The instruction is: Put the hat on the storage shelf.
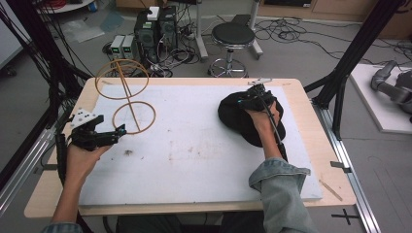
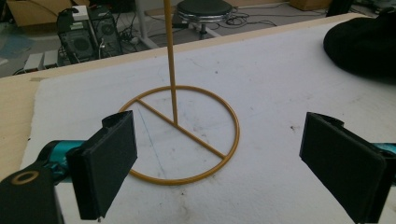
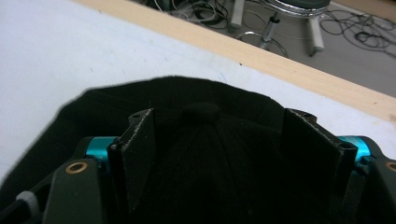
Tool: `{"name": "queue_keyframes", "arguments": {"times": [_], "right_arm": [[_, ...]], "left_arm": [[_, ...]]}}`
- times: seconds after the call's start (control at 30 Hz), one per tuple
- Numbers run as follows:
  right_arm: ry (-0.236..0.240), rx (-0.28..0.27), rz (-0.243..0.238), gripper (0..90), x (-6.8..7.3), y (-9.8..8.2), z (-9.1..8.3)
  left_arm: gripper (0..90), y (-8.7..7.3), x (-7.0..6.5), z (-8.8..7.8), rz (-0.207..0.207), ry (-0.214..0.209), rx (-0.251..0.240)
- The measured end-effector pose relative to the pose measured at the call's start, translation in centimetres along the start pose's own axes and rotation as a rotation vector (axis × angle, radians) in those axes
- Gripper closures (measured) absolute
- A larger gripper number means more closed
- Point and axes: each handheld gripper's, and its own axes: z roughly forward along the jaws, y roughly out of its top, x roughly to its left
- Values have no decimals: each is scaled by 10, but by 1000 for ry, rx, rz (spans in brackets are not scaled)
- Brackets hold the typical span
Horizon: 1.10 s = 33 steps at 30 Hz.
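A yellow wire stand rises at the table's left, with a flat base ring (image 1: pixel 135 116), a slanted pole and a top ring (image 1: pixel 121 80). My left gripper (image 1: pixel 119 132) is open just short of the base ring. In the left gripper view the base ring (image 2: pixel 180 135) lies on the mat beyond the wide-apart pads (image 2: pixel 109 158), and the pole (image 2: pixel 170 60) stands up from its crossbar. A black cap (image 1: pixel 243 119) lies at the right. My right gripper (image 1: pixel 253 96) is open over it, its jaws straddling the cap's crown and top button (image 3: pixel 201 112).
A white mat (image 1: pixel 194 155) covers the wooden table (image 1: pixel 311 111). Behind the table stand a black stool (image 1: pixel 233 36) and computer cases (image 1: pixel 155 29) among loose cables. Black frame posts flank both sides. A grey robot arm (image 1: pixel 393 85) rests on a board at far right.
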Motion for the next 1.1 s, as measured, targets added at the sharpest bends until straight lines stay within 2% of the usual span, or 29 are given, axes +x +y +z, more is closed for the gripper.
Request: {"name": "queue_keyframes", "arguments": {"times": [0.1,0.13,0.17,0.23,0.43,0.5,0.73,0.83,0.9,0.97,1.0,1.03,1.1], "right_arm": [[3,11,-11,297,0,-1,2],[15,20,-7,381,1,-1,2],[15,20,-7,381,1,-1,2],[23,35,-18,488,2,-1,3],[31,64,-2,595,2,-3,5],[39,82,12,670,1,-3,5],[31,93,16,768,1,-3,5],[25,70,32,803,1,-2,2],[17,22,46,817,0,0,-5],[18,9,54,819,0,1,-7],[21,-38,77,822,-1,4,-14],[21,-38,77,822,-1,4,-14],[24,-92,91,826,-2,8,-24]], "left_arm": [[114,0,0,0,0,1,-1],[114,0,0,0,0,1,-1],[114,0,0,0,0,1,-1],[114,0,0,0,-1,1,-1],[114,0,1,0,0,2,-2],[114,0,1,0,0,3,-1],[114,0,1,0,-2,4,-2],[114,0,1,-1,-6,7,-3],[114,0,2,-1,-4,8,-3],[114,0,2,-1,-2,10,-2],[114,0,2,-1,-5,10,-3],[114,0,3,-1,-5,10,-4],[114,0,3,-2,-5,11,-5]]}}
